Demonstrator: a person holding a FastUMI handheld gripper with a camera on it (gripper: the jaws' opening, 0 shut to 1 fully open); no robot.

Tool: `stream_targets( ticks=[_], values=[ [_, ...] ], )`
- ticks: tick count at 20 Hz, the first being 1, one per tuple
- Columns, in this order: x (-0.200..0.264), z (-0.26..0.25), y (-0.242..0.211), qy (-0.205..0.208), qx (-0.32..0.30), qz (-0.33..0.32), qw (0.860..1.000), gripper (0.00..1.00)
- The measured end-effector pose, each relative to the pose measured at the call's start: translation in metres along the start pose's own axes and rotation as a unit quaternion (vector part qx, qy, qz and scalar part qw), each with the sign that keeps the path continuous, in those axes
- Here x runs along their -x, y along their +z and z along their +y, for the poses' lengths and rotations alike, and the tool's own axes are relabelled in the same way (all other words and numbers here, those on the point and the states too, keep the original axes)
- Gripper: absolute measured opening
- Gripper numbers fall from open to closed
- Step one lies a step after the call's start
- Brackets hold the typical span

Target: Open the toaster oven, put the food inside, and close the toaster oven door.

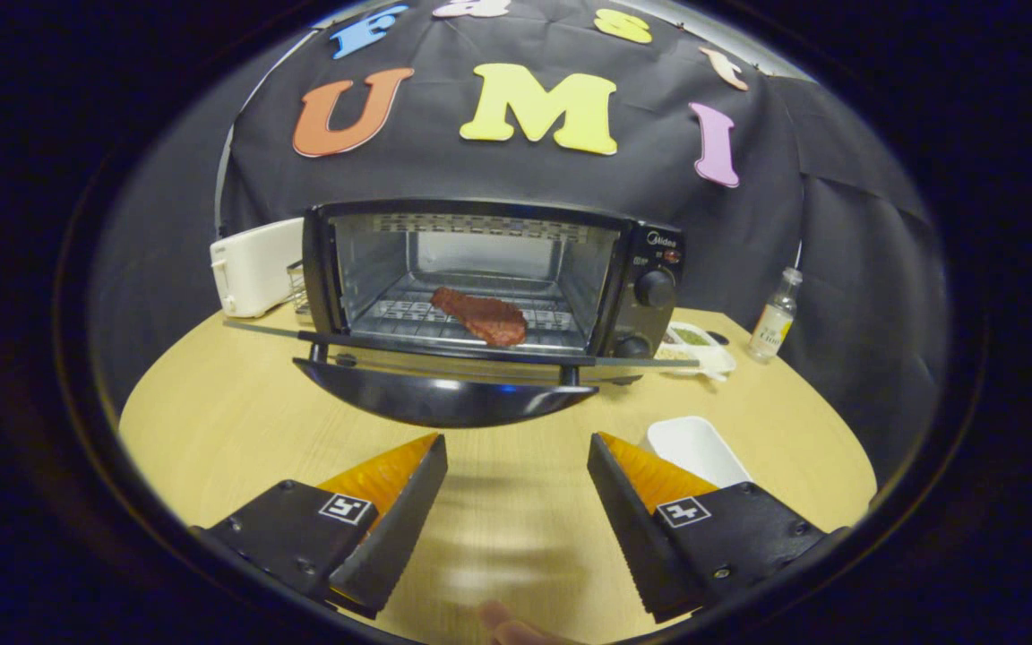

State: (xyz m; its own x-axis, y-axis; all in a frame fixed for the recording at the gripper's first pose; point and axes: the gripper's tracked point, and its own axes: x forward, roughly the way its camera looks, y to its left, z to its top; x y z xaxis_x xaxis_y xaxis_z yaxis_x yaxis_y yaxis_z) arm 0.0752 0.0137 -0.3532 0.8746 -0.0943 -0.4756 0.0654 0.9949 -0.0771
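Gripper [516, 466]: fingers spread wide, nothing held, poised above table [211, 421] just short of the door
Toaster oven [480, 269]: door [435, 399] dropped flat, handle facing the fingers
White tray [700, 448]: emptied, beside right finger
Food [480, 315]: laid on the oven rack
Step judged: closing; door handle to be lifted from beneath
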Motion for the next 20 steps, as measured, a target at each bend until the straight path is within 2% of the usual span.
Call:
stream_targets(
  ticks=[9, 18, 20],
  values=[
    [-0.014, -0.008, 0.069, -0.023, 0.059, -0.041, 0.997, 1.0],
    [-0.009, -0.004, 0.134, -0.017, 0.036, -0.093, 0.995, 1.0],
    [0.007, -0.001, 0.149, 0.0, 0.017, -0.119, 0.993, 1.0]
  ],
)
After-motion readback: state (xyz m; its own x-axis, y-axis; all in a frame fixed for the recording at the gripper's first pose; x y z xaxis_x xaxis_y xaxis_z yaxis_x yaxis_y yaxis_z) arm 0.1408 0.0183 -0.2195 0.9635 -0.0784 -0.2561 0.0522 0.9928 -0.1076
